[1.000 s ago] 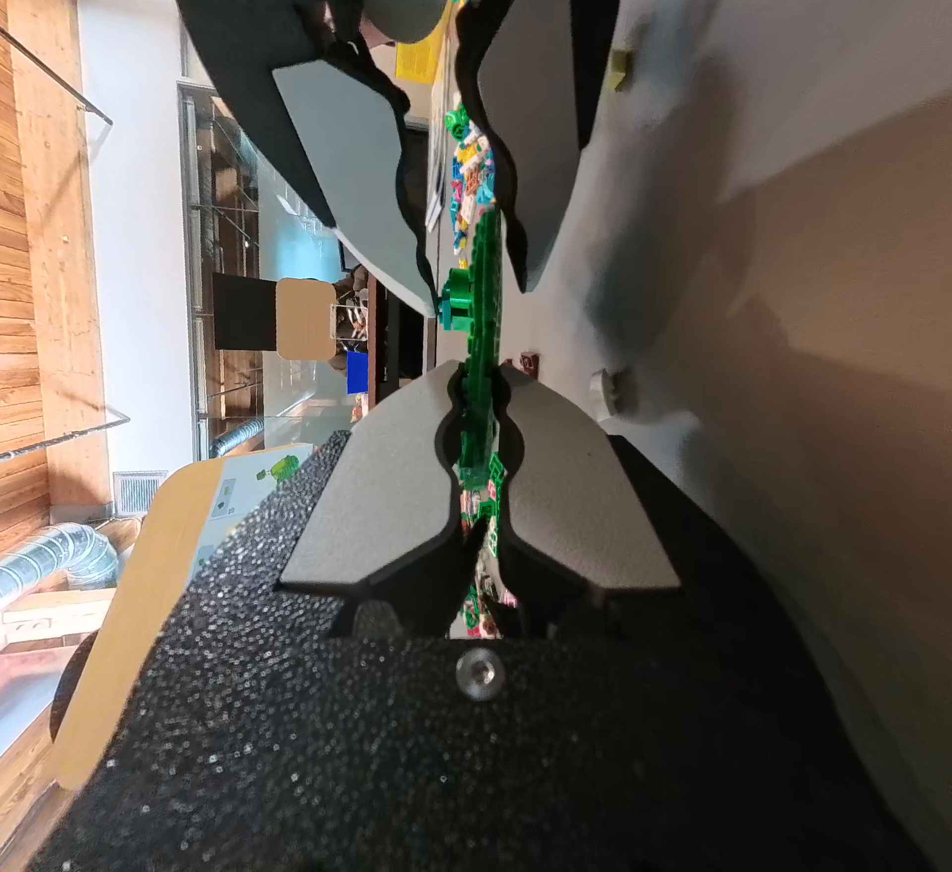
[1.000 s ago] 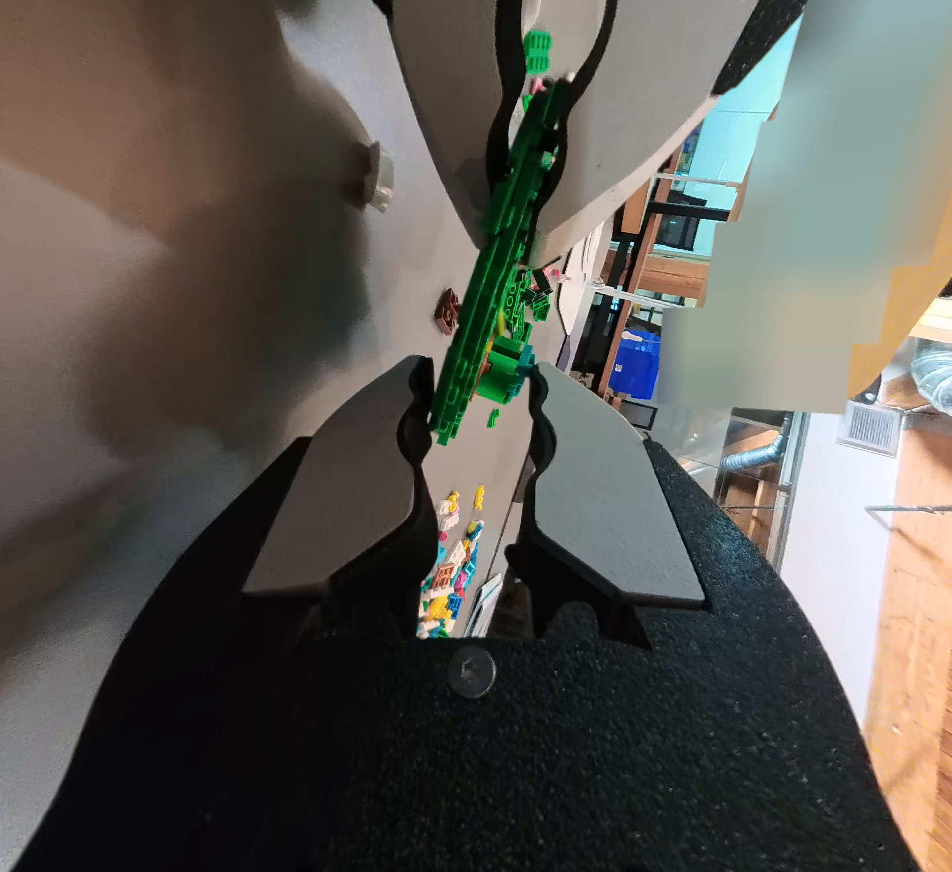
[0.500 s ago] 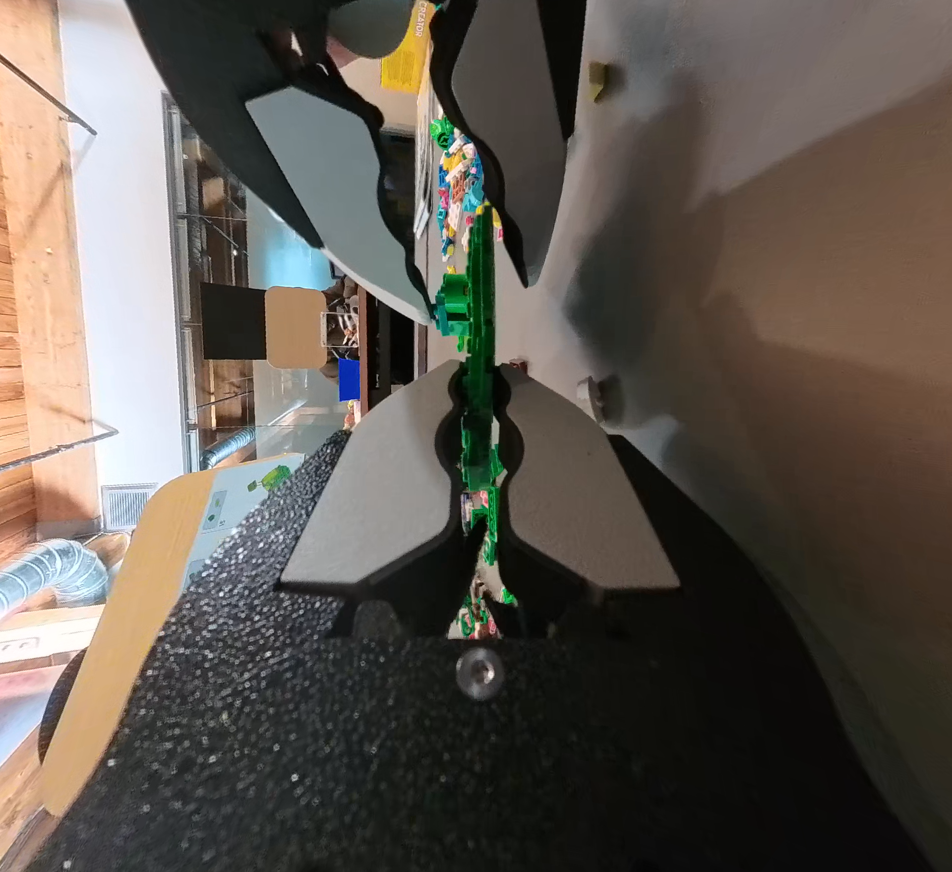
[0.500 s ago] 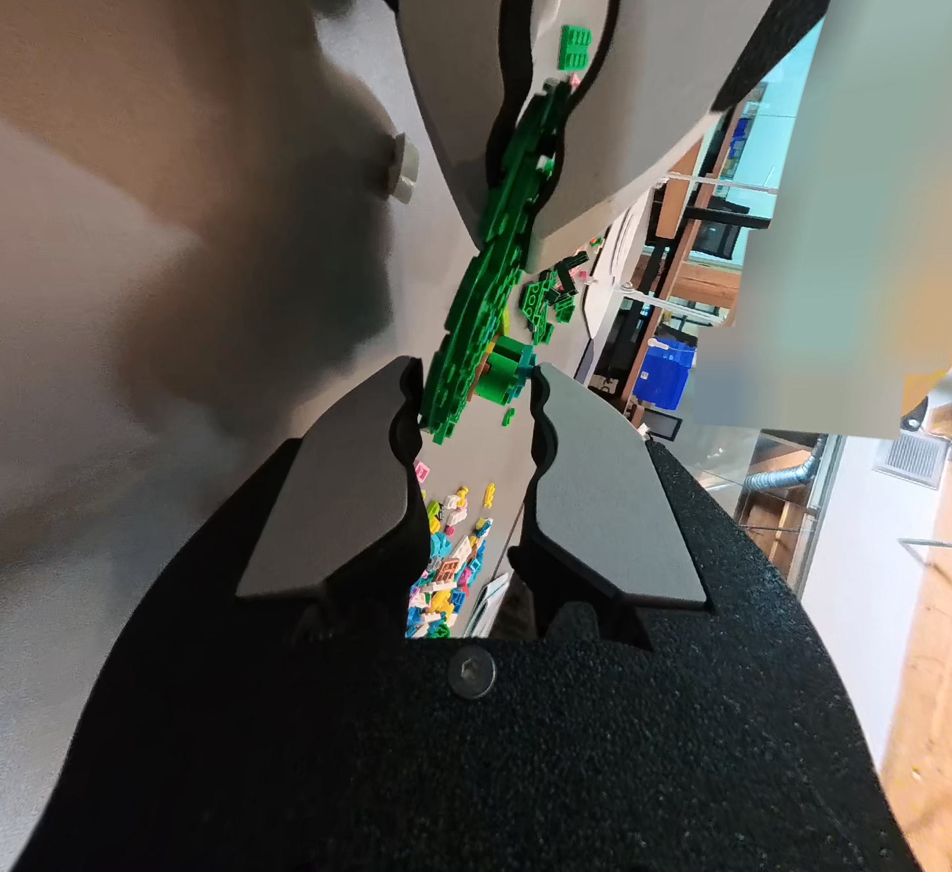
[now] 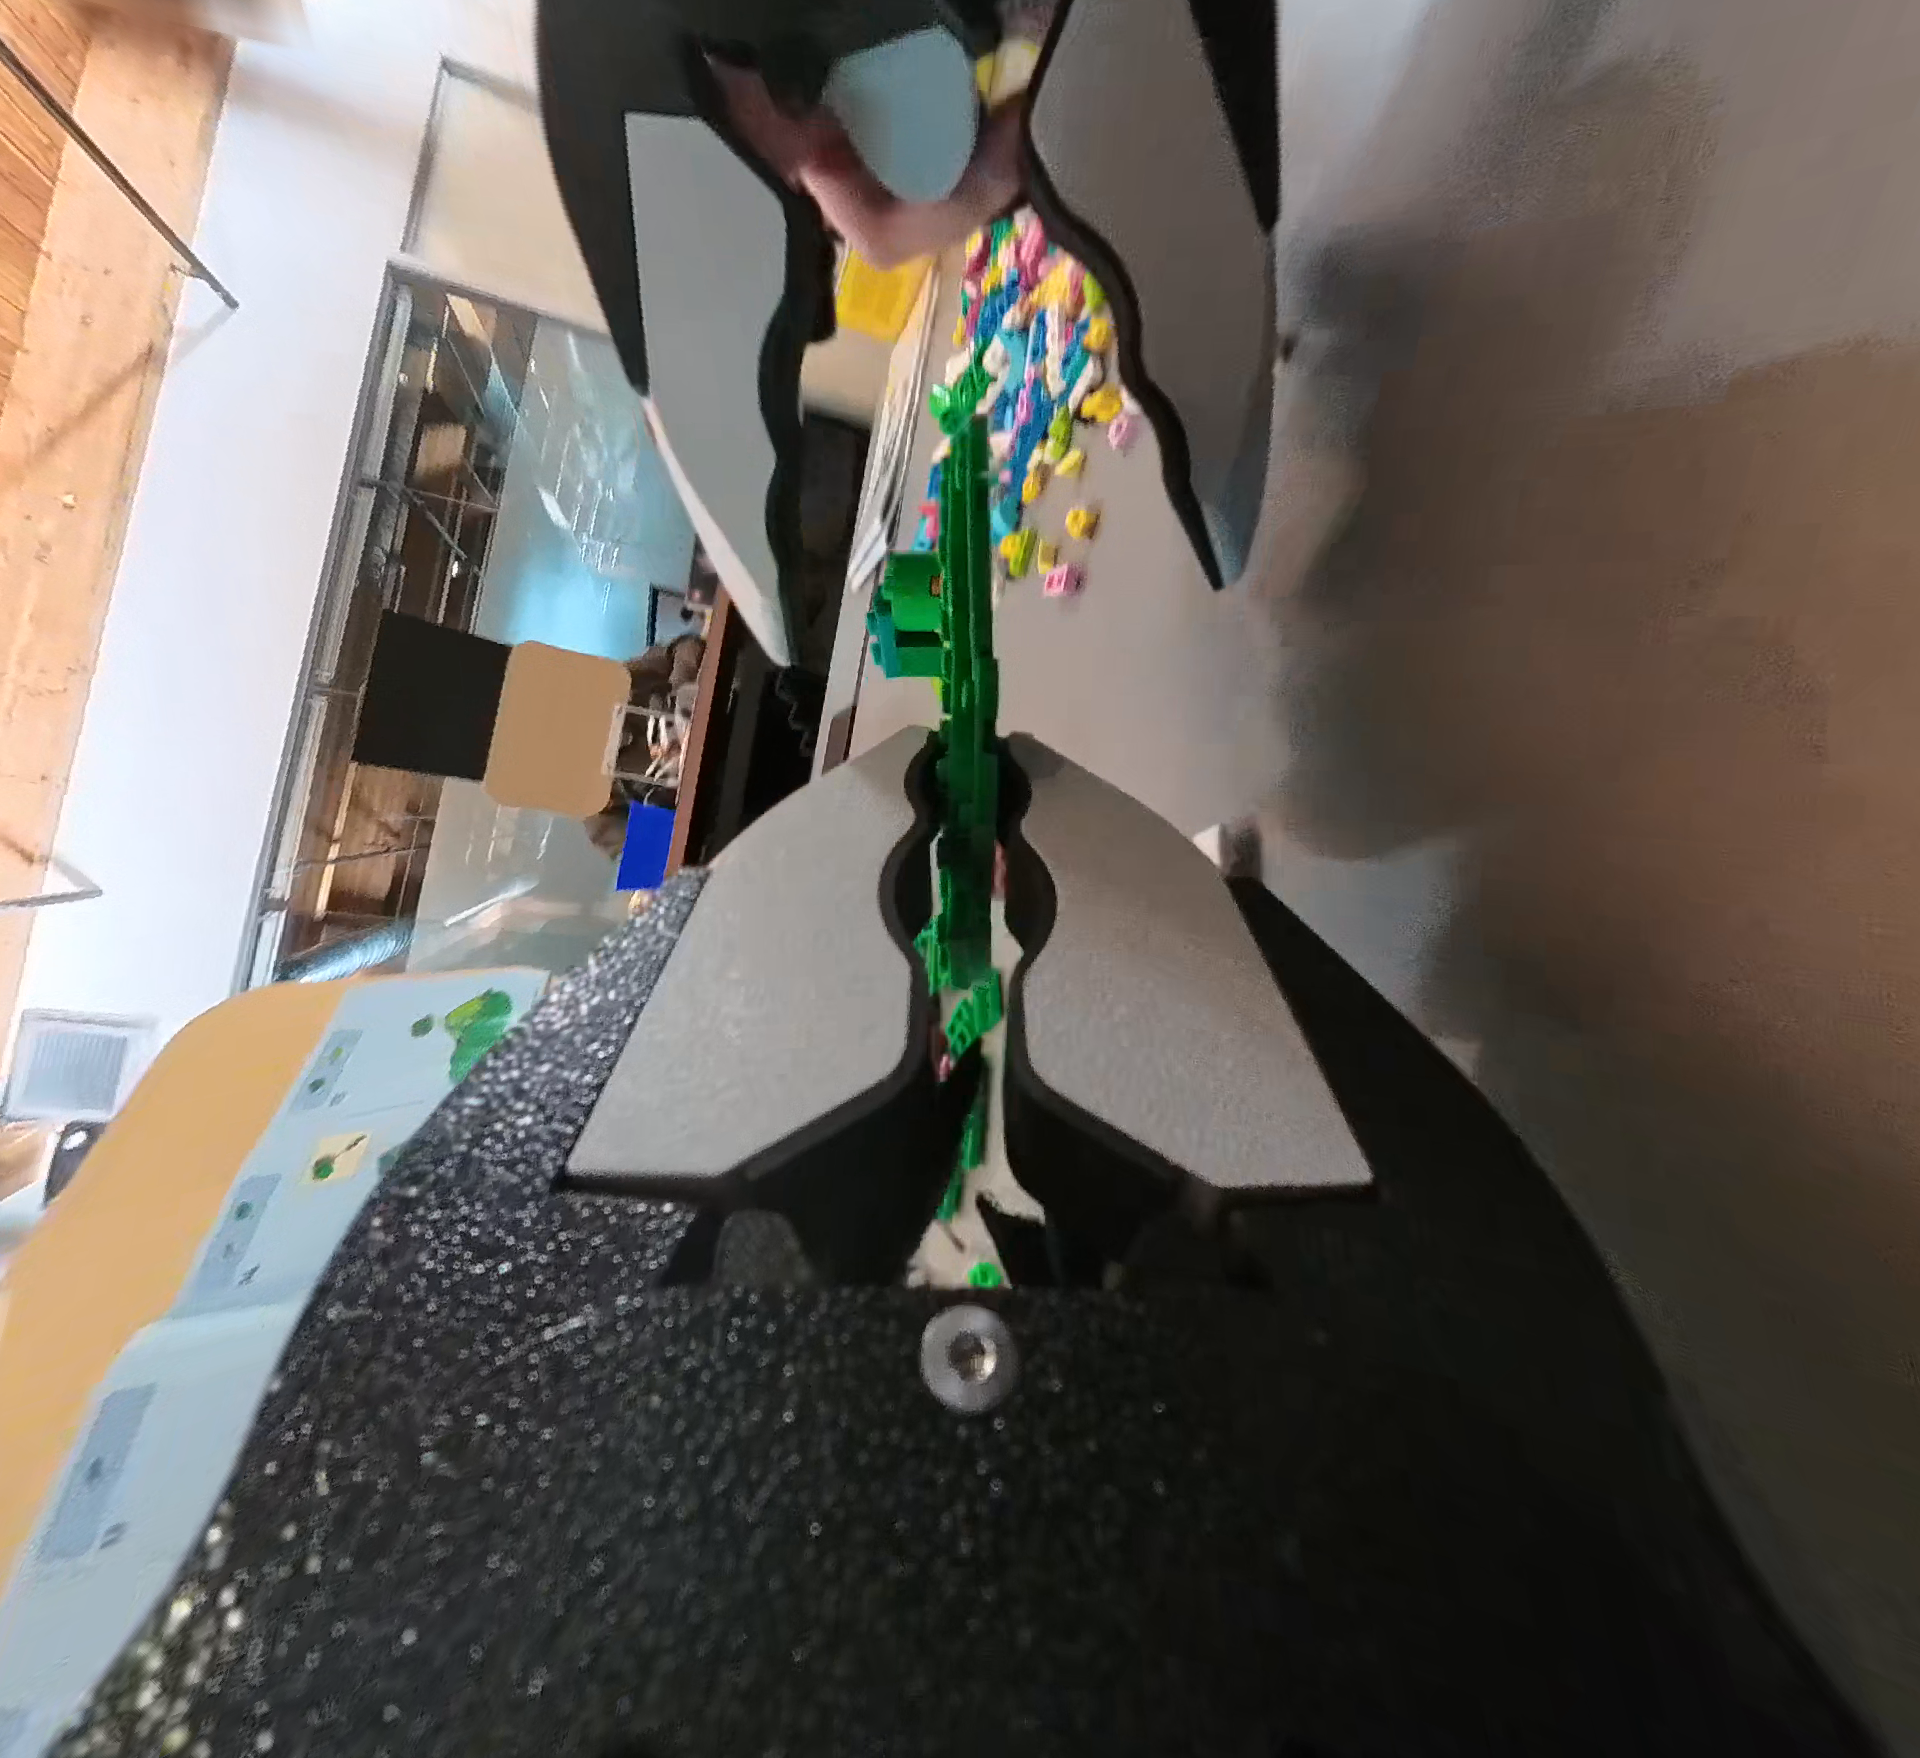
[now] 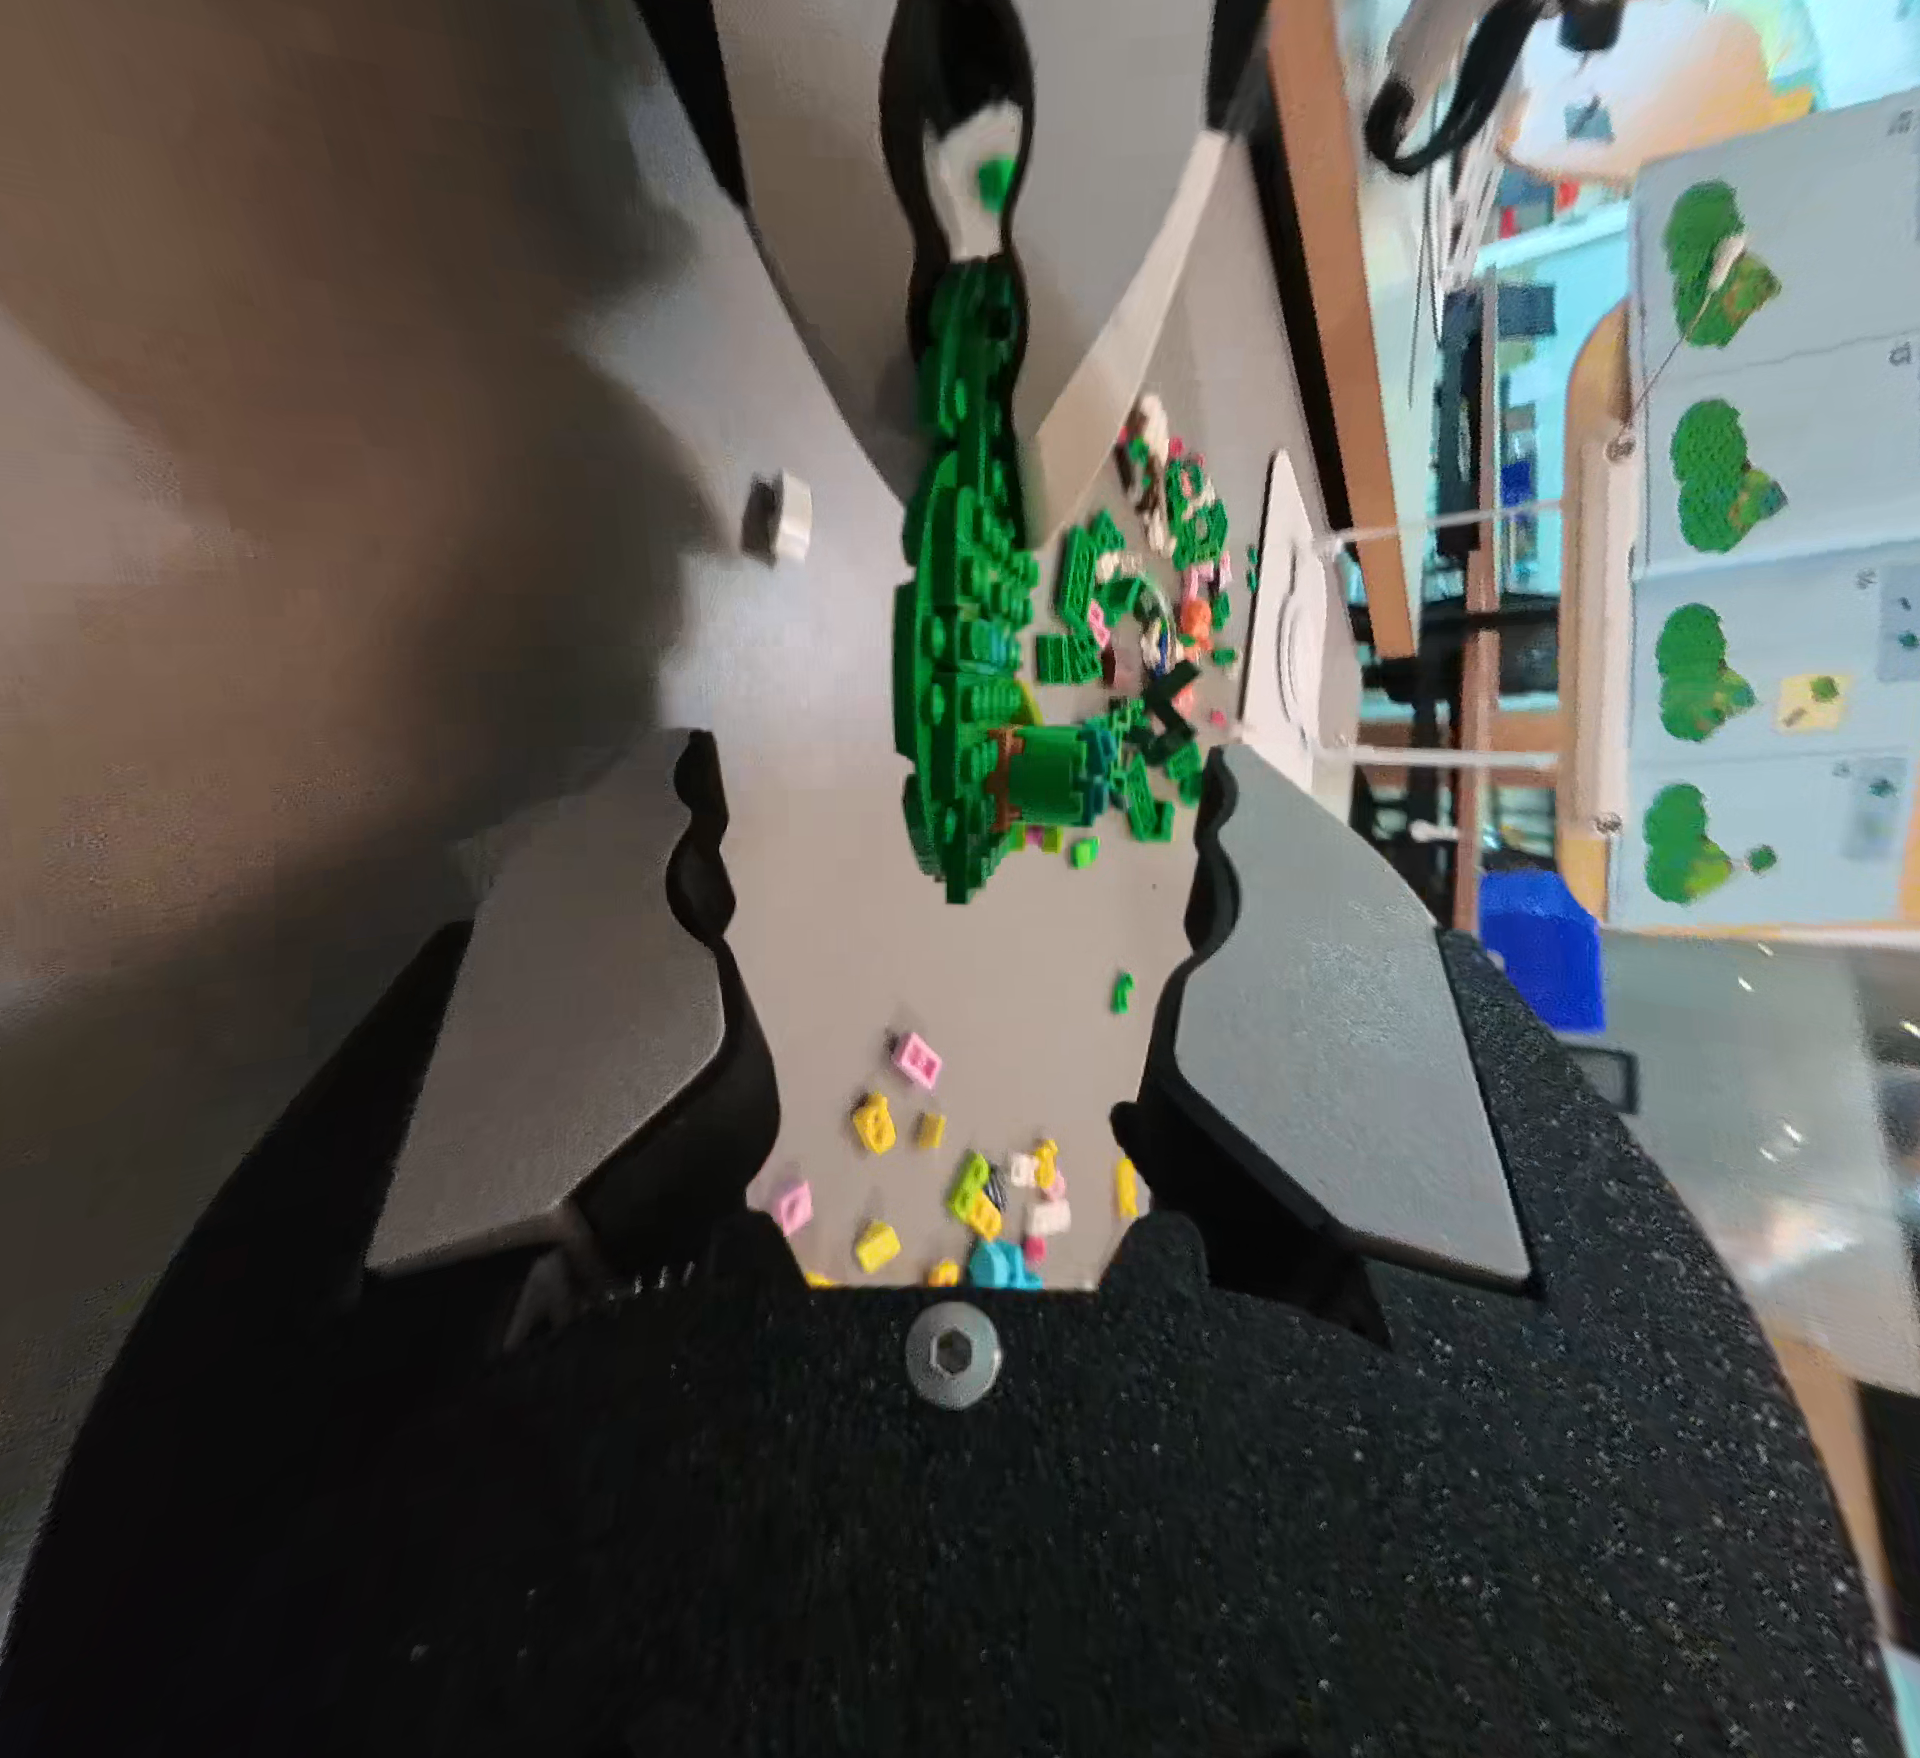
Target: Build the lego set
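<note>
A flat green lego build (image 5: 966, 586) stands on edge above the grey table (image 5: 1122, 721). A small green and teal block (image 5: 909, 612) sticks out of its face. My left gripper (image 5: 966, 752) is shut on the build's near end. My right gripper (image 5: 997, 617) faces it from the top of the view, open, with its jaws apart on either side of the far end. In the right wrist view my right gripper (image 6: 956, 752) is open wide, and the build (image 6: 966, 617) hangs between its fingertips without touching them. There the left gripper (image 6: 971, 487) grips it from above.
Loose coloured bricks (image 6: 966, 1178) lie on the table (image 6: 935, 960) near my right gripper, and also show in the left wrist view (image 5: 1039, 389). A heap of green pieces (image 6: 1143, 586) lies beyond the build. A small white piece (image 6: 777, 519) lies alone. An instruction booklet (image 6: 1766, 513) stands at the right.
My right gripper has opened wider and drawn back from the build's end. My left gripper still holds the build. Both views have swung, showing more of the table.
</note>
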